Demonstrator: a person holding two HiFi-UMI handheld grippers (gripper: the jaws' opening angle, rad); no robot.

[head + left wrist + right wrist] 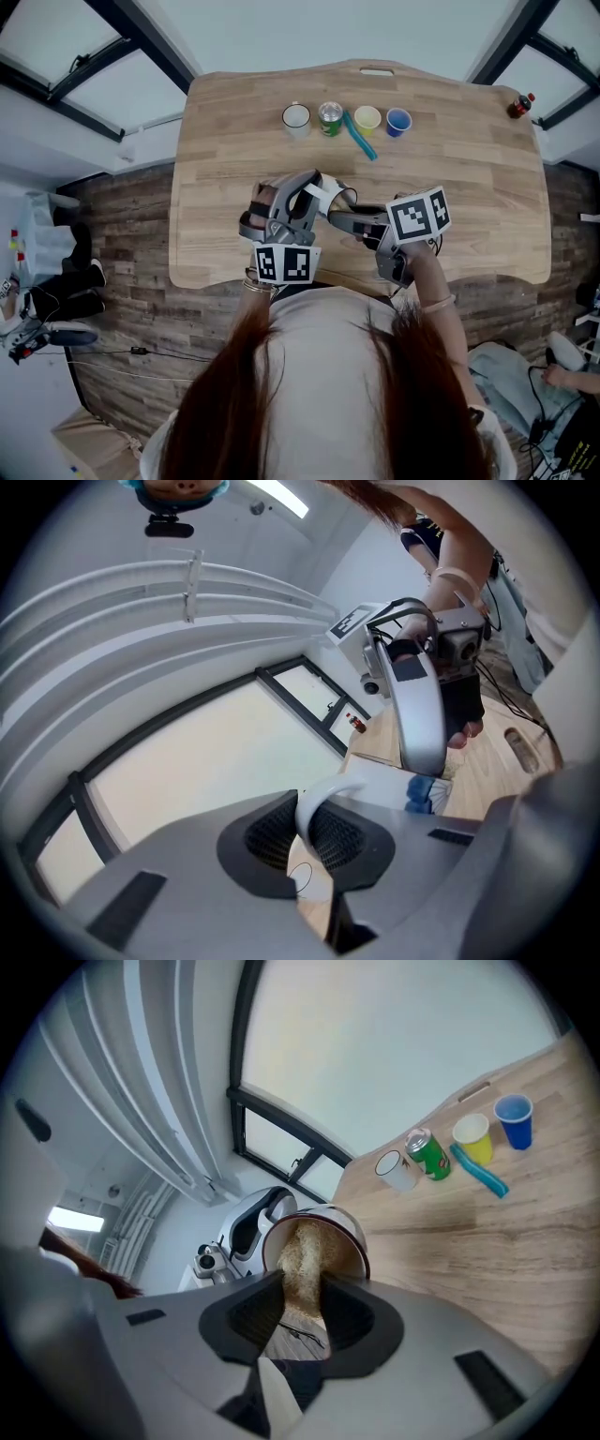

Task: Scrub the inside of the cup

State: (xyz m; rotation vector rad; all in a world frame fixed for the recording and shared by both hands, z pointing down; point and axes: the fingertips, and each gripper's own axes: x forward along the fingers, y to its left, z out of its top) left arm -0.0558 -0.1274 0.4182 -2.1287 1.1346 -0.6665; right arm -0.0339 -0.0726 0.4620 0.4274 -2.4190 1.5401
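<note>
In the right gripper view a white cup [323,1232] lies tilted on its side, mouth toward the camera. My right gripper [295,1302] is shut on a beige sponge [302,1255] that reaches into the cup's mouth. My left gripper [314,841] is shut on the cup's white handle [323,799], and the cup's body [398,785] shows beyond its fingers. From the head view the two grippers meet over the table's front middle: left gripper [291,211], cup [336,197], right gripper [370,225]. The cup's bottom is hidden by the sponge.
A row stands at the far side of the wooden table [469,187]: a white mug [296,117], a green can [330,117], a yellow cup [367,119] and a blue cup [398,122]. A blue stick-like tool [359,136] lies in front of them. A red-capped bottle [520,105] stands beyond the right corner.
</note>
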